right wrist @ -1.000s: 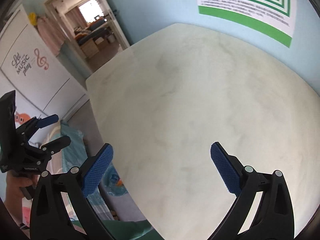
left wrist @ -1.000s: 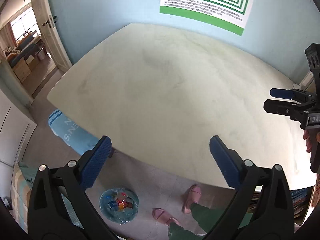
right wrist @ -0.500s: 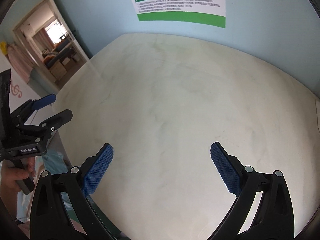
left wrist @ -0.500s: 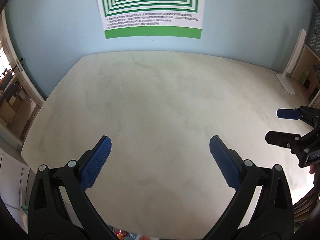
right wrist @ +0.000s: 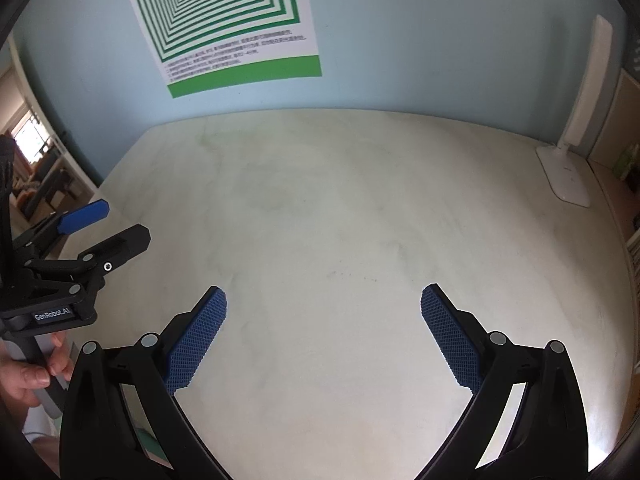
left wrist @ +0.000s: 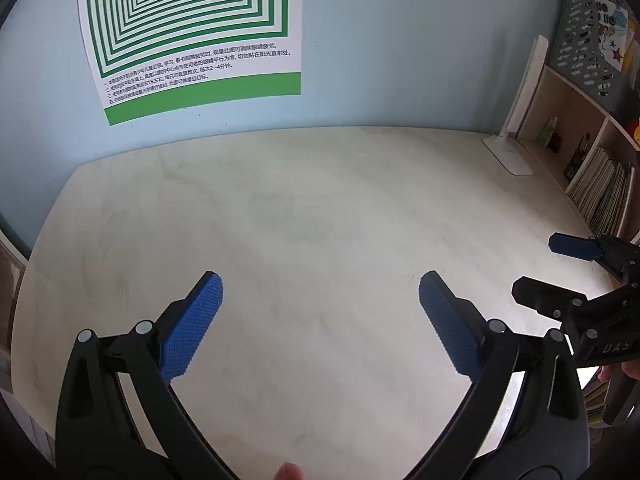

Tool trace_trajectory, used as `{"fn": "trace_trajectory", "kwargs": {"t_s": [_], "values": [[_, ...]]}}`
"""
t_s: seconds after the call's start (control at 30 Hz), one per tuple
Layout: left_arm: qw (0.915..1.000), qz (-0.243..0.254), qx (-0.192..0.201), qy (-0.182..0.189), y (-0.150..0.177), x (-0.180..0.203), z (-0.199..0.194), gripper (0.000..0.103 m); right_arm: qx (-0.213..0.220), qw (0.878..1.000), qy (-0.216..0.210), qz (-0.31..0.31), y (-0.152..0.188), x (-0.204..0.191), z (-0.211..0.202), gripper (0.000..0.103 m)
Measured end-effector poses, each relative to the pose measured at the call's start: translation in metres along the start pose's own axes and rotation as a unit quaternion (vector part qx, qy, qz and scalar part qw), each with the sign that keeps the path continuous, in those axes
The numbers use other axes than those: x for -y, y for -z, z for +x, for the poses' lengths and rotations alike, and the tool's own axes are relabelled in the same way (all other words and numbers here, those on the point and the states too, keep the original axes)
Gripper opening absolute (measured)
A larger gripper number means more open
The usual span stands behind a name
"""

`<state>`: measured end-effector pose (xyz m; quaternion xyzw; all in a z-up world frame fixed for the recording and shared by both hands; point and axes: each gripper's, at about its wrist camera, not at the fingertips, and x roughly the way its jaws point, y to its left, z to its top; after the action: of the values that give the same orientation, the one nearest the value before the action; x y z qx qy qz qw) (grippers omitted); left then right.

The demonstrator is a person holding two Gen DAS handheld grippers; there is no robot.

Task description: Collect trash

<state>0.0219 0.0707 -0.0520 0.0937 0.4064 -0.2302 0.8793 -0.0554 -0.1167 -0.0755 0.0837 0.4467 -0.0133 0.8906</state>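
Left gripper (left wrist: 320, 292): jaws spread wide, nothing between the blue pads (left wrist: 188, 332); it hovers over the near middle of the bench (left wrist: 320, 208); from the right wrist view it shows at the left edge, also spread and empty

Right gripper (right wrist: 324, 304): jaws wide apart as well, holding nothing; it hangs over the near part of the bench, just to the right of the other gripper; a hand (right wrist: 24, 372) grips the left handle

Bench: pale, marbled surface; no wrapper, paper or other scrap shows on it in either view; only faint dark specks (right wrist: 352, 276) near the middle, too small to name

Trash: not visible in these views; where it lies I cannot tell

Around: a white desk lamp (right wrist: 568, 176) stands at the far right corner of the bench; a green striped poster (left wrist: 192, 36) hangs on the blue wall behind; a bookshelf (left wrist: 592, 152) stands beside the right end

Step in hand: I judge it a search or a pause between items; both grippers are free and ready

Next move: it calls for turning the views to find a piece of trash or the bin; then bringing one spread gripper down around the piece
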Motion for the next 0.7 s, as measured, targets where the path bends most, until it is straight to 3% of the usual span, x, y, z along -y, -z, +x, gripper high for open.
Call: {"fn": "trace_trajectory", "kwargs": {"t_s": [0.43,0.53,0.7], "values": [[0.9996,0.017,-0.007,-0.022,0.004,-0.001,0.016,0.096,0.008,0.998,0.038,0.042,0.004,-0.004,0.000,0.097],[0.9978,0.029,0.014,-0.058,0.007,0.001,0.012,0.096,0.012,0.998,0.041,0.043,0.004,-0.006,0.000,0.097],[0.9925,0.058,0.008,-0.107,0.012,0.008,0.014,0.096,0.024,0.998,0.041,0.047,0.004,-0.010,0.003,0.097]]}}
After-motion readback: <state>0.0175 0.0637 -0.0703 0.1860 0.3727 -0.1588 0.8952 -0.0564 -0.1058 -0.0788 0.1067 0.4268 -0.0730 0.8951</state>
